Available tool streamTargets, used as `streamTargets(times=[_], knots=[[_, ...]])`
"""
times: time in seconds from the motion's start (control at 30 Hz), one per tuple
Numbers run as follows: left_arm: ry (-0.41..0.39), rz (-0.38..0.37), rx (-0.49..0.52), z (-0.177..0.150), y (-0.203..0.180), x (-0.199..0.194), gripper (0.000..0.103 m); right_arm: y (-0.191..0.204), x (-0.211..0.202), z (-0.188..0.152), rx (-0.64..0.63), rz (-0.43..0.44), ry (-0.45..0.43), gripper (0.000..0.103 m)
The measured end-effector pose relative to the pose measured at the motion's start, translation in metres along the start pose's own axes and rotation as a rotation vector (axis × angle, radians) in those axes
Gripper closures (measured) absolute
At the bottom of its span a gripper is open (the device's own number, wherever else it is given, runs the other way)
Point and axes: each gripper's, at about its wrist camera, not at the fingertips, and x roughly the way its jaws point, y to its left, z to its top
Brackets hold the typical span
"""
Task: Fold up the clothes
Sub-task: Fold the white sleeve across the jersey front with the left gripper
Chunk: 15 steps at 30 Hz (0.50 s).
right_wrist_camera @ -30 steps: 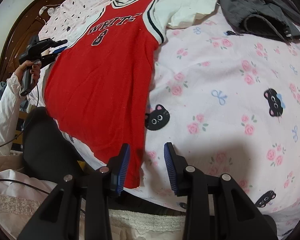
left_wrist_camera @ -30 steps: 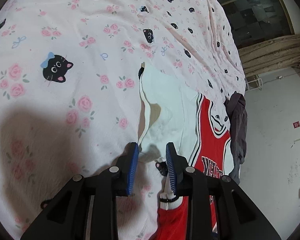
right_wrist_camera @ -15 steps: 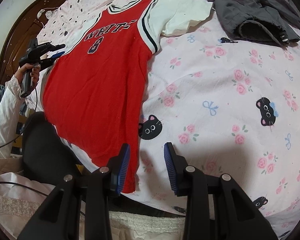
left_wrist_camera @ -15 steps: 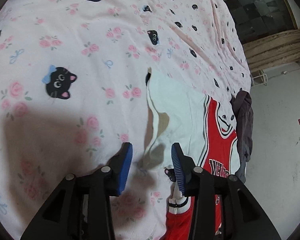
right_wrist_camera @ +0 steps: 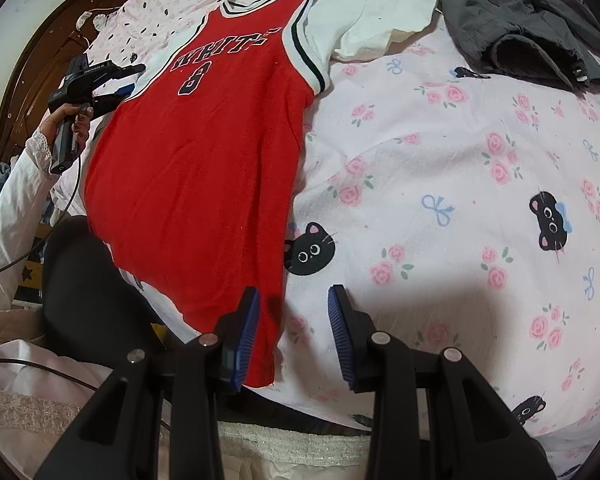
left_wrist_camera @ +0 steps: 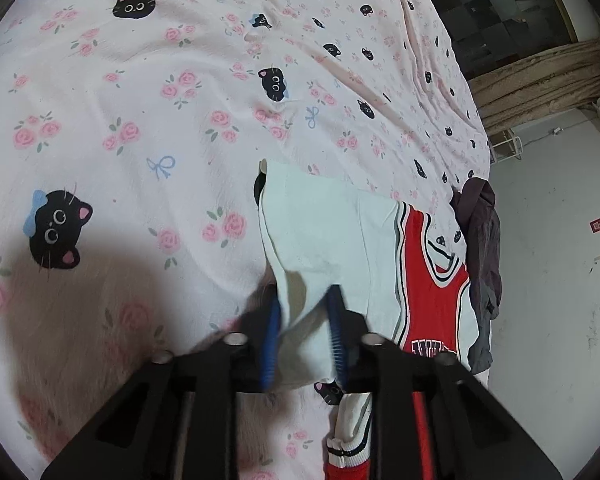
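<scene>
1. Left wrist view: left gripper (left_wrist_camera: 303, 334) at lower centre, blurred, blue pads (left_wrist_camera: 270, 336) spread, with the edge of the white sleeve (left_wrist_camera: 320, 236) lying between them; cannot tell whether the pads touch the cloth.
2. Same view: sleeve spread flat across the middle of the frame on the pink bedsheet (left_wrist_camera: 140, 100), joined at its right to the red jersey (left_wrist_camera: 432, 280), which runs down toward the lower right.
3. Same view: dark grey garment (left_wrist_camera: 482, 264) bunched at the right edge of the bed, just beside the jersey's collar; white wall at far right, dark window at upper right.
4. Right wrist view: right gripper (right_wrist_camera: 293, 330) at lower centre, pads (right_wrist_camera: 247, 332) spread wide, nothing pinched; left pad over the jersey's lower corner, right pad over bare sheet.
5. Same view: jersey (right_wrist_camera: 204, 152) laid flat from the upper centre down to the lower centre, lettering and the number 8 at the chest, white sleeve (right_wrist_camera: 376, 20) stretched toward the upper right.
6. Same view: grey garment (right_wrist_camera: 532, 36) piled in the upper right corner, apart from the sleeve.
7. Same view: at the left edge, a hand (right_wrist_camera: 70, 120) in a white sleeve gripping the other gripper's handle, its fingers reaching toward the jersey's far shoulder.
</scene>
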Motion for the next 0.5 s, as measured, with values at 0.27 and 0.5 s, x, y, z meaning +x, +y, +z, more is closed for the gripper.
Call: streamTargets(times=[0.27,0.5], knots=[[-0.018,0.042,0.084,-0.004,-0.015,-0.007,0.101,0.0,0.001,-0.004,-0.005,0.006,0.001,0.067],[-0.049,0.137,0.244,-0.007,-0.051,-0.017,0.101,0.0,0.007,-0.002,-0.01,0.016,0.004,0.067]])
